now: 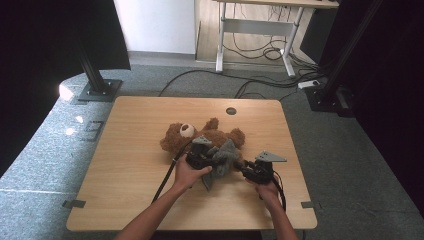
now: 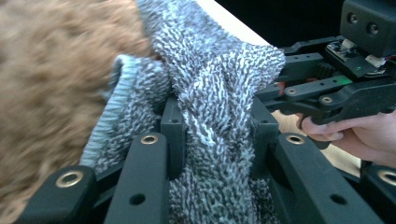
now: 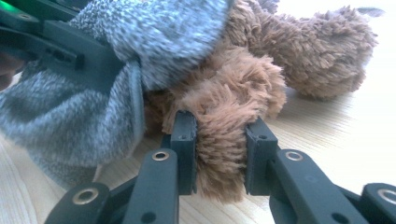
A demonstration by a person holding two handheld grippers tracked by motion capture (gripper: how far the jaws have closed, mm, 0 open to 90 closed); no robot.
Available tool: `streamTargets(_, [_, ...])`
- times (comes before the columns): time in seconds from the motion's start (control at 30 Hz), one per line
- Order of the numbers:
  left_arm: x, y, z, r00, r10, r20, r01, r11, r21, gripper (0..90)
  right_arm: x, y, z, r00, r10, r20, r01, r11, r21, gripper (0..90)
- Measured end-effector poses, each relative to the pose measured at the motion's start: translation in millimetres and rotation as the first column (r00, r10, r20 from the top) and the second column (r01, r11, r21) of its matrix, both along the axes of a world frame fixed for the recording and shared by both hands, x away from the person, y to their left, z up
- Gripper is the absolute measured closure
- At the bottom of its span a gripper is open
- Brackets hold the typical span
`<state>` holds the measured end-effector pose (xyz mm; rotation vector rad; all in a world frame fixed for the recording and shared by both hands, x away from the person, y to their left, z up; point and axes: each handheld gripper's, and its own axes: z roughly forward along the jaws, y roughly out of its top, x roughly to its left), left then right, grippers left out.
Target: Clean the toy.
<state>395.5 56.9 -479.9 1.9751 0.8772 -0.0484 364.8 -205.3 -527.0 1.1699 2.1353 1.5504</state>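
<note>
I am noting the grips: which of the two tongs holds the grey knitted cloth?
The left tongs hold the grey knitted cloth; the right tongs are instead clamped on a furry limb of the brown teddy bear.

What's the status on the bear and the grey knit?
Left tongs shut on grey knit. Right tongs shut on teddy bear limb. Nothing in the way.

No readable txt anywhere right now: no labels, brands, nos. or signs on any surface in the high view or either gripper view. Nothing legible.
</note>
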Motion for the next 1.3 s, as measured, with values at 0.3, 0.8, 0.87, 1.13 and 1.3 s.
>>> streamTargets(0.3, [3.1,70.4,0.0,0.9939,0.109,0.011,-0.109,0.9933,-0.038,66.5,-0.7,-0.7,0.2,0.9999,0.013,0.003,-0.013,0.9999,0.001,70.6])
streamTargets(0.8, [18.5,174.8,-9.8,0.9503,0.307,-0.05,-0.31,0.9482,-0.068,66.0,-1.9,1.0,0.0,0.9994,0.032,0.013,-0.032,0.9995,-0.004,70.5])
streamTargets(0.87, [18.1,183.1,-13.9,0.9426,0.327,-0.068,-0.331,0.9415,-0.064,66.0,-2.0,0.9,-0.1,0.9993,0.033,0.014,-0.033,0.9994,-0.004,70.5])
streamTargets(1.13, [16.1,193.7,-3.8,0.9339,0.354,-0.053,-0.357,0.931,-0.077,66.0,-1.3,0.1,-0.4,0.9995,0.028,0.011,-0.028,0.9996,0.0,70.4])
streamTargets(1.3, [18.3,170.3,18.5,0.9507,0.31,0.009,-0.308,0.9479,-0.081,66.0,-1.3,0.3,-0.5,0.9996,0.026,0.011,-0.026,0.9997,0.0,70.3])
